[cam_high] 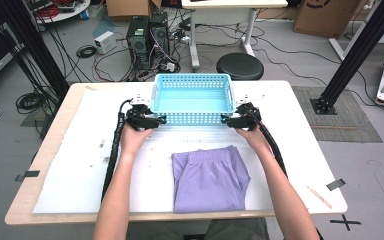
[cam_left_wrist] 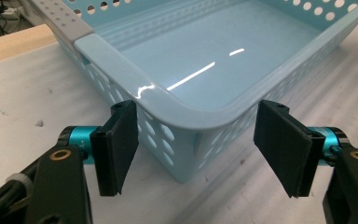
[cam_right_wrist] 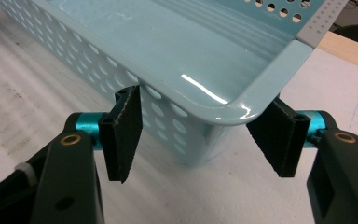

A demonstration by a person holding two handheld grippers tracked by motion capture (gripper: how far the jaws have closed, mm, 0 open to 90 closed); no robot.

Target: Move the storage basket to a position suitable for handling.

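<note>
Nearest the person, a folded pair of lilac shorts (cam_high: 210, 178) lies flat on the white sheet (cam_high: 80, 170) that covers the table (cam_high: 55, 135), with the elastic waistband turned away toward the basket. A small wooden stick (cam_high: 320, 196) lies near the table's right front corner, well apart from the shorts.

Beyond the shorts, the two forearms reach forward, one on each side. The left gripper (cam_high: 147, 120) sits at the near left corner of the light blue plastic basket (cam_high: 192, 100), and the right gripper (cam_high: 237, 120) sits at the near right corner.

In the left gripper view, the left gripper (cam_left_wrist: 196, 149) has its jaws spread wide, one on each side of the basket's (cam_left_wrist: 191, 70) rounded corner. The left pad lies just beside the perforated wall; whether it touches is hard to tell from this angle. The right pad stands clear of the wall.

In the right gripper view, the right gripper (cam_right_wrist: 205, 140) is also spread open around its own corner of the basket (cam_right_wrist: 168, 51). One pad is close against the holed side wall, and the other tucks under the rim on the end wall. Neither gripper is clamped.

The basket stands upright on the sheet at the far middle of the table, and its glossy floor is bare. A grey handle strip runs along each end rim.

Past the table's far edge, the floor holds a black round stool (cam_high: 240, 66), computer towers (cam_high: 147, 40) and loose cables.
</note>
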